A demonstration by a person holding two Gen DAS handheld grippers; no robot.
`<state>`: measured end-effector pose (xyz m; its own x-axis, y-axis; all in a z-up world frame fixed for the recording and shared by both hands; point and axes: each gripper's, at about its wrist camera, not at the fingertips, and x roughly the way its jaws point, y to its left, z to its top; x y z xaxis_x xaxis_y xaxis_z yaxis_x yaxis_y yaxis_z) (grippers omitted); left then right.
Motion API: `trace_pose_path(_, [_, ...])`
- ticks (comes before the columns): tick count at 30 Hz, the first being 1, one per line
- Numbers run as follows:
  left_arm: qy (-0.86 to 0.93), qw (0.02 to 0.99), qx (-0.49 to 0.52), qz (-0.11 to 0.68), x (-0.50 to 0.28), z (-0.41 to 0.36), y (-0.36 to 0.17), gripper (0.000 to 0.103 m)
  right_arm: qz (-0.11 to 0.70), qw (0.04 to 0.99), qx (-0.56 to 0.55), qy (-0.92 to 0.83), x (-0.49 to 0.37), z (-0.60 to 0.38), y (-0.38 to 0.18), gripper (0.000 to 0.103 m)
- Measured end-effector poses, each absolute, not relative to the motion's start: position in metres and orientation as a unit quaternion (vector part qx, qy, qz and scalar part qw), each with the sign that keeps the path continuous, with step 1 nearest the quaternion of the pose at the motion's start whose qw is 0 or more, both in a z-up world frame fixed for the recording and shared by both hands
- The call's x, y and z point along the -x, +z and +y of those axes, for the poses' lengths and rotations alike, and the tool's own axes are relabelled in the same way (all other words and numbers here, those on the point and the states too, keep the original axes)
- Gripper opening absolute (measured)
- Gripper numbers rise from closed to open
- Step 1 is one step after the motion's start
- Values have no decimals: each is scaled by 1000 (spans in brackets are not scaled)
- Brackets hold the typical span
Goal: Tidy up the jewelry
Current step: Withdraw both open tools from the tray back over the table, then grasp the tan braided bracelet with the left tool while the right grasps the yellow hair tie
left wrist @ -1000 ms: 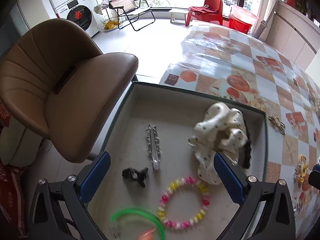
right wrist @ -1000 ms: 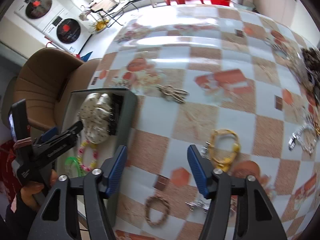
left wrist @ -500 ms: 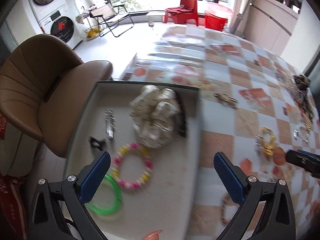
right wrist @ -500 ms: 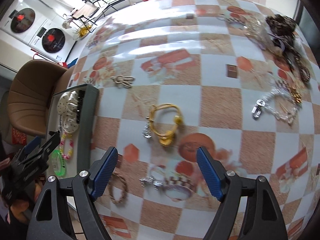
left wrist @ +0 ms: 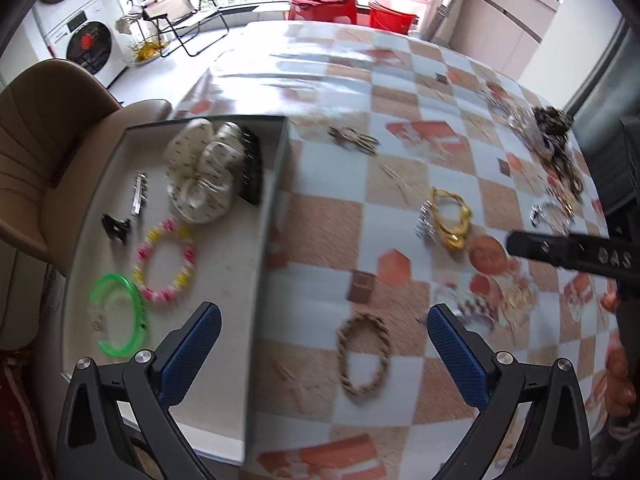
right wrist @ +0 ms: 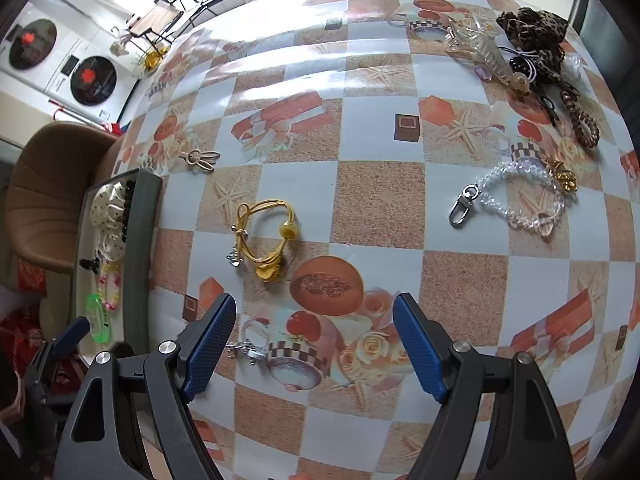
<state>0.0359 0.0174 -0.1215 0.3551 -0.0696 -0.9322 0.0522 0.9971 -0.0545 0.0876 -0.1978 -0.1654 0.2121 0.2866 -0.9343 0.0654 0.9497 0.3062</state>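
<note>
Left wrist view first: the left gripper (left wrist: 320, 340) has its blue, ribbed fingers (left wrist: 190, 354) spread wide with nothing between them, hanging over the glossy checkered surface (left wrist: 384, 184). Just past them lies a twisted rope-like bracelet (left wrist: 363, 356), brownish and oval. On the left sits the flat grey tray (left wrist: 224, 280), holding a translucent green plastic bangle (left wrist: 118, 322), a pink-and-yellow beaded bracelet (left wrist: 166, 260), a puffy cream polka-dot scrunchie (left wrist: 202, 176), a slim metal clip and a tiny black claw clip. Further right there's a yellow cord bracelet (left wrist: 450, 218).

Right wrist view: the right gripper (right wrist: 314, 342) has been opening its fingers and they're now wide apart, empty, above a small silvery charm piece (right wrist: 250, 344). The yellow cord bracelet (right wrist: 266, 236) is just beyond, a clear crystal bead bracelet (right wrist: 520, 196) with a metal clasp off right, and a leopard fabric scrunchie (right wrist: 534, 40) far right.
</note>
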Motion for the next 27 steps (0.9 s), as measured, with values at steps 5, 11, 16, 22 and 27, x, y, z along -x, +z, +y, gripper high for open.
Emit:
trace_pose_path(5, [-48,812,9,582,-25,3,-133,103,632,761,-114,92,-94,-192,-170,83])
trace_pose_path(11, [-50,803,0,593,-17,-11,-151,103,642,752,-69,129,-102,-176,-181,83])
trace_pose_path(16, [-38,800,-13,598,-17,-12,-166,103,647,747,-30,147,-108,-164,-191,83])
trace_pose_path(22, [-19,795,-8,607,-19,-6,-183,103,640,751,22,162,-116,-149,-200,83])
trace_pose_path(27, [-11,791,0,612,-23,-3,-192,96,625,761,63,162,-124,-135,-203,83])
